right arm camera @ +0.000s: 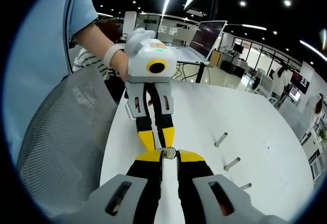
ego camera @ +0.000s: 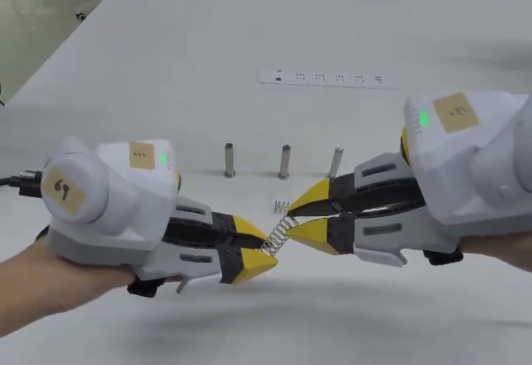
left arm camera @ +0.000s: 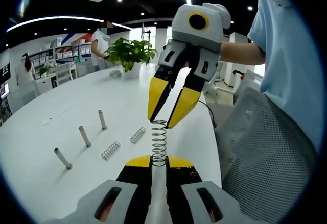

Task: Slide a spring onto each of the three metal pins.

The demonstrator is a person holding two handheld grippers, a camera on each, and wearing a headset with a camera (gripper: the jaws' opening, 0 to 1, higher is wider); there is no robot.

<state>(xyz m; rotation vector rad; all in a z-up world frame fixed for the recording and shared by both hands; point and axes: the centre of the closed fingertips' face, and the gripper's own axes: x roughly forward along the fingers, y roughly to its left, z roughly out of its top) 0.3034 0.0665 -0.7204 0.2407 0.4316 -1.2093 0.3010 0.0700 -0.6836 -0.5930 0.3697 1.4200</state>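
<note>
From my end I count three metal pins: left pin, middle pin and right pin. Springs come to three as well: one held spring, plus two lying loose, the nearer spring and the farther spring. In the head view the loose ones are tiny, so I can perhaps make out just one there. There are two grippers, the left gripper and the right gripper. I also see one power strip, one potted plant and one laptop.
</note>
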